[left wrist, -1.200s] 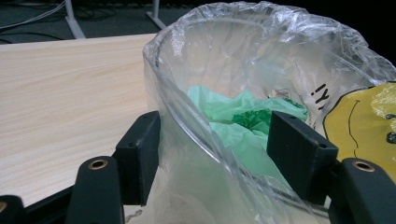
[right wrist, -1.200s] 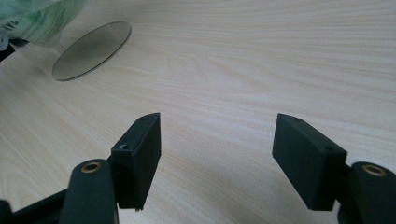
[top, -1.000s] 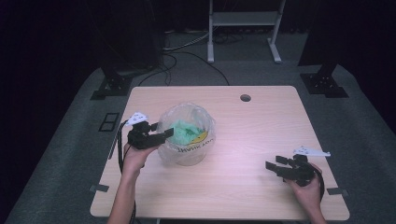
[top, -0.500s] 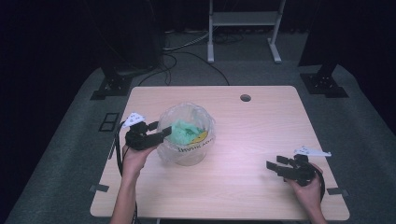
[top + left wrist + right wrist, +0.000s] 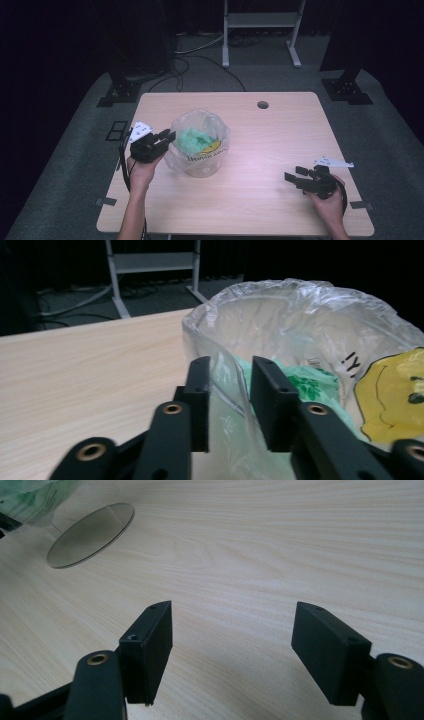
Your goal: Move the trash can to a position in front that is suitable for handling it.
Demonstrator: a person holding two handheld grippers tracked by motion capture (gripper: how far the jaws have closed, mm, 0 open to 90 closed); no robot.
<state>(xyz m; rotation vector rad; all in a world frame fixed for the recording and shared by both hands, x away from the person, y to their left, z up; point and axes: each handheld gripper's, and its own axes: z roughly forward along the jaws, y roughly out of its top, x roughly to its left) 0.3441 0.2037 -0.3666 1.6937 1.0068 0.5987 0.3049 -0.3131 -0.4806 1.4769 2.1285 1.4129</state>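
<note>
Dark curtains and black stands ring a pale wooden table (image 5: 280,150), with a cable hole (image 5: 262,105) near its far edge. Left of centre on it stands a clear plastic bag (image 5: 200,145), its mouth open upward, a yellow smiley print on the near side and a crumpled green bag (image 5: 192,139) inside.

At the bag's left rim is the left gripper (image 5: 167,136). Its jaws have just been closing, and the left gripper view shows a fold of the clear film standing between the two black jaws, which are now narrow. A slim gap remains on each side of the film, so the pads do not yet seem to press it. The right gripper (image 5: 292,175) rests low at the near right of the table, well apart from the bag, jaws wide with nothing between them; in its own view a flat round disc (image 5: 91,534) lies on the wood off to the far left.

The bag looks very light, thin and limp, and likely slippery: the film will probably crumple rather than resist, and a pinch should gather a doubled fold of the rim rather than a single layer, which could slide out or tear. The rim beside the left jaws is the natural place. A pull from one side alone would probably drag or tip the whole bag, so the opposite rim may want a second hold.
</note>
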